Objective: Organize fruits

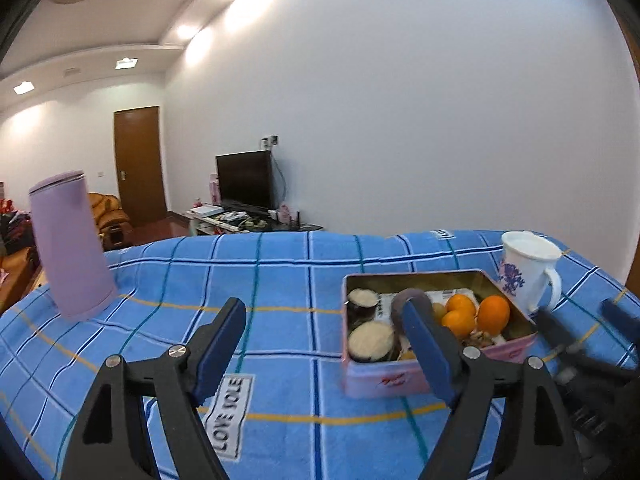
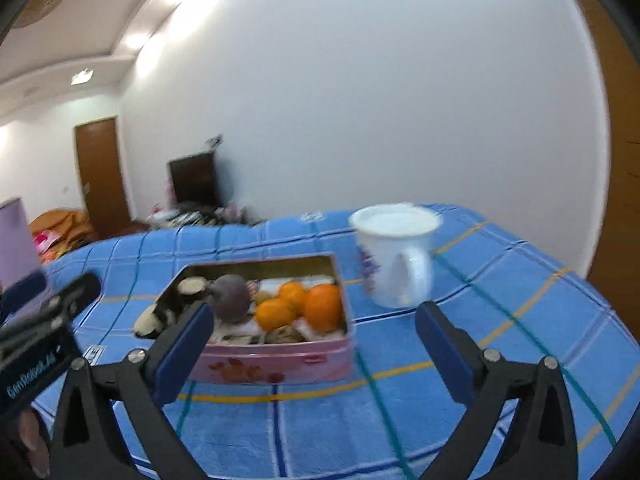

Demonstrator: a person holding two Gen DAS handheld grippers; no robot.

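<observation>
left tool (image 1: pixel 326 340): wide, empty | right tool (image 2: pixel 316 348): wide, empty | tin (image 2: pixel 276 364) centre frame: oranges (image 2: pixel 308 308) inside | mug (image 2: pixel 394 260) right of tin

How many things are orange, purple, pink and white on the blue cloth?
Orange: 3 oranges
Purple: 1 tall cup
Pink: 1 tin
White: 1 mug
Total: 6
</observation>
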